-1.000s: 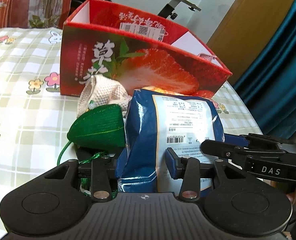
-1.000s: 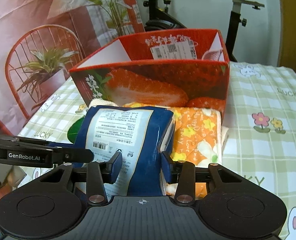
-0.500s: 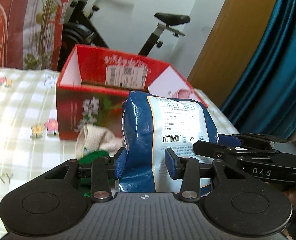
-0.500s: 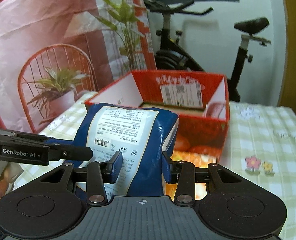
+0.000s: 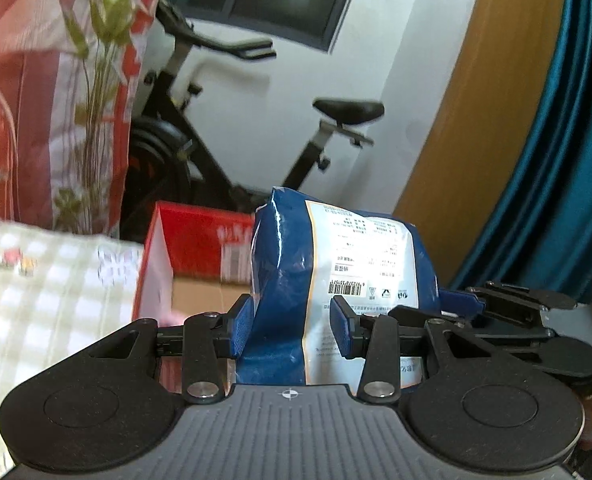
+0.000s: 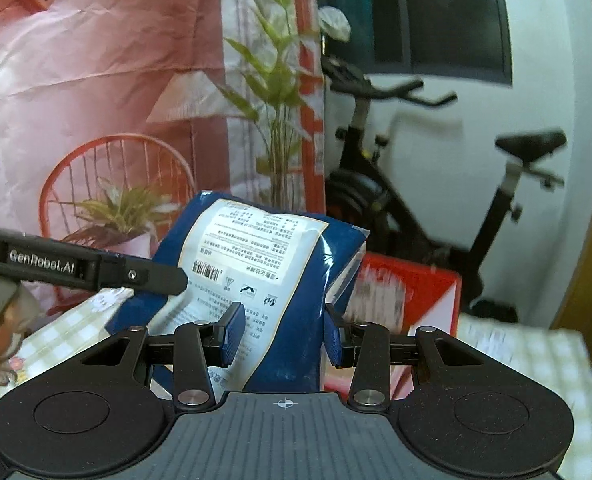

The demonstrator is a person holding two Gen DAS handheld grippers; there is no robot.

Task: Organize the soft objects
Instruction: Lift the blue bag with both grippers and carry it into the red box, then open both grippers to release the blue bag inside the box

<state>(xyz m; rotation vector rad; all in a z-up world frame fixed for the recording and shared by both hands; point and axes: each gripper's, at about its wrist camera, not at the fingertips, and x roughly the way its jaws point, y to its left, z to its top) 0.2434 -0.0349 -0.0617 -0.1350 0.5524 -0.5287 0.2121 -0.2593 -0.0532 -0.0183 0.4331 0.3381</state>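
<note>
Above the bench [image 5: 48, 280], the blue packet [image 5: 292, 272] is clamped from both sides: the left gripper [image 5: 292, 330] is closed on its near lower part, and the right gripper [image 6: 282, 334] is closed on the same packet from the other side. Compared with one second earlier, the packet has been raised clear of the green pouch and the orange cloth, which are no longer in view, and the open top of the red box [image 5: 200, 248] now lies beyond and below it. The lift is judged complete enough for transfer over the box. The box interior is largely hidden behind the packet, its print is blurred, and the packet's underside is cut off by the gripper bodies.
</note>
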